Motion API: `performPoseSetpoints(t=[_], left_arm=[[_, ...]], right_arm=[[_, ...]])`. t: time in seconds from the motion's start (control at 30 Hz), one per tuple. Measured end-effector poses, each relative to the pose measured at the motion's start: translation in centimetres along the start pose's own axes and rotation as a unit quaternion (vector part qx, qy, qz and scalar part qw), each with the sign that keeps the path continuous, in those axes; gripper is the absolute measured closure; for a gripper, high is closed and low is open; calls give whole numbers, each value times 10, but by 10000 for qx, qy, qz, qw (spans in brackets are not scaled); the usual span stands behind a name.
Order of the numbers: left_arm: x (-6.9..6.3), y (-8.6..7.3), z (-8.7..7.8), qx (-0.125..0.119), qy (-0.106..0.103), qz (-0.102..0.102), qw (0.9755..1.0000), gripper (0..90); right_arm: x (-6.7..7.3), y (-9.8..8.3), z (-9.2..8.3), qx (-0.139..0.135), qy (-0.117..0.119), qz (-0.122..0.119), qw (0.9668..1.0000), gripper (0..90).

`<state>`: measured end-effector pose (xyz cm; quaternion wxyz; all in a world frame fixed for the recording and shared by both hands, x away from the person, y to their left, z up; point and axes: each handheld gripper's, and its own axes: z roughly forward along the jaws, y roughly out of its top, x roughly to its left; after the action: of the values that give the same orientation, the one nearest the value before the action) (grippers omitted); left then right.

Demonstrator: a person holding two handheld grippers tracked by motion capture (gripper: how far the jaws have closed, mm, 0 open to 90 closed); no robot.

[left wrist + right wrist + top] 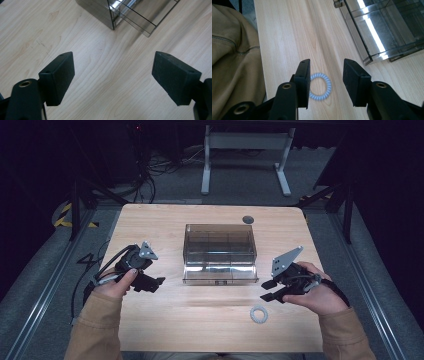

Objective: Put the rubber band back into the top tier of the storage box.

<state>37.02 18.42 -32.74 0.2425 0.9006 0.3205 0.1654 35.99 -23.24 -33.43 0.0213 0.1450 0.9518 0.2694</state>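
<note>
Right gripper [325, 75] above the near right of the table [150, 320], jaws partly apart, holding nothing. Coiled hair tie [320, 86] flat on the wood beneath them, untouched. Left gripper [112, 75] spread wide, empty, near the smoky acrylic organizer box [220, 252] at centre.

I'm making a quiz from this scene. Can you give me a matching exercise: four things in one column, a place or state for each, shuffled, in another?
Things:
1. hair tie
2. box
3. left gripper
4. right gripper

Places or states:
A. open over bare wood, left of the box
B. clear, lid shut, mid-table
C. open, just above the hair tie
D. flat on the table near the front edge

Pairs: 1-D, 2-B, 3-A, 4-C
</note>
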Motion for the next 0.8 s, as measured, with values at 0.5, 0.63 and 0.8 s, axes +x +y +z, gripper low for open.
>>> performPoseSetpoints(t=[0.5, 0.63, 0.8], left_arm=[[10, 7, -4, -226, -7, -336, 9992, 203], [10, 7, -5, -260, -59, -344, 9991, 209], [10, 9, -5, -288, -30, -340, 9990, 207]], right_arm=[[-2, -9, 21, 346, -7, 182, 9992, 599], [-3, -10, 29, 463, 47, 162, 9988, 593], [-4, -13, 41, 559, -52, 161, 9983, 585]])
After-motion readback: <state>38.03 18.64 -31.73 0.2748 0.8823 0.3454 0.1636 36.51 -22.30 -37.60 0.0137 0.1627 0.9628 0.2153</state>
